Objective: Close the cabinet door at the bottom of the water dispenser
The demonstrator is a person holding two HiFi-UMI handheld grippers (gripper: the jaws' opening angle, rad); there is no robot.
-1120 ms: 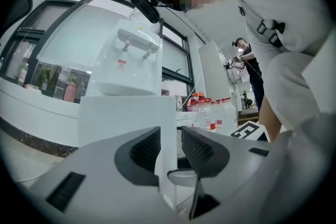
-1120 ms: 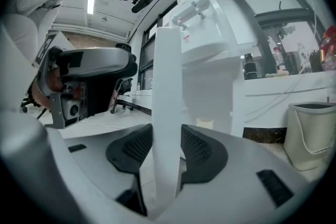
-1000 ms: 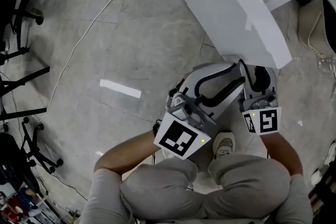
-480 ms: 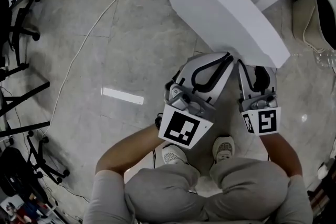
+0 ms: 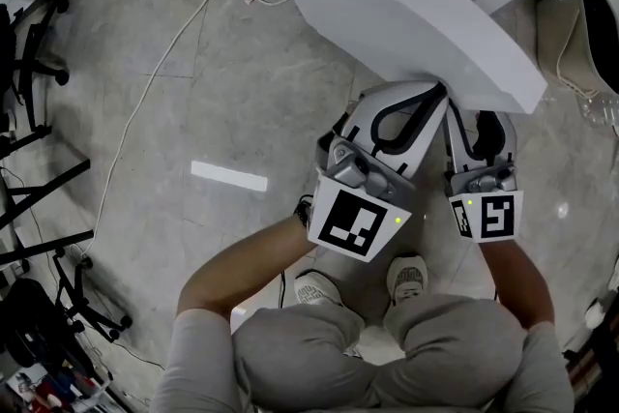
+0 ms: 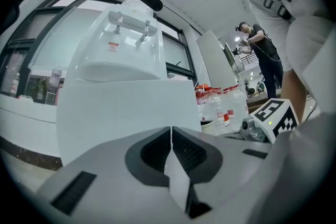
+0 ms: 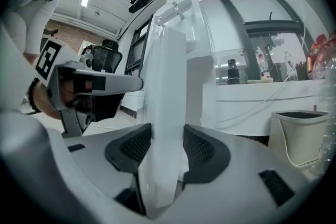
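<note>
The white cabinet door (image 5: 406, 14) stands ajar below the water dispenser (image 6: 126, 44). My left gripper (image 5: 418, 94) points level at the door's flat face (image 6: 121, 113). Its jaws are closing, and in the left gripper view (image 6: 170, 131) the pads meet with nothing between them. My right gripper (image 5: 481, 116) reaches the door's free edge. In the right gripper view (image 7: 167, 149) that thin white edge (image 7: 170, 86) stands upright between the pads. These jaws are opening, with the edge close to both pads.
A white cable (image 5: 164, 53) trails over the grey floor, and chair bases (image 5: 29, 44) line the left side. A cream bin (image 7: 299, 134) and water bottles (image 6: 220, 105) stand beside the dispenser. My shoes (image 5: 411, 276) sit under the grippers. Another person (image 6: 260, 44) stands far off.
The door has swung further across the head view. Both grippers have moved forward with it. The left gripper's jaws have come together.
</note>
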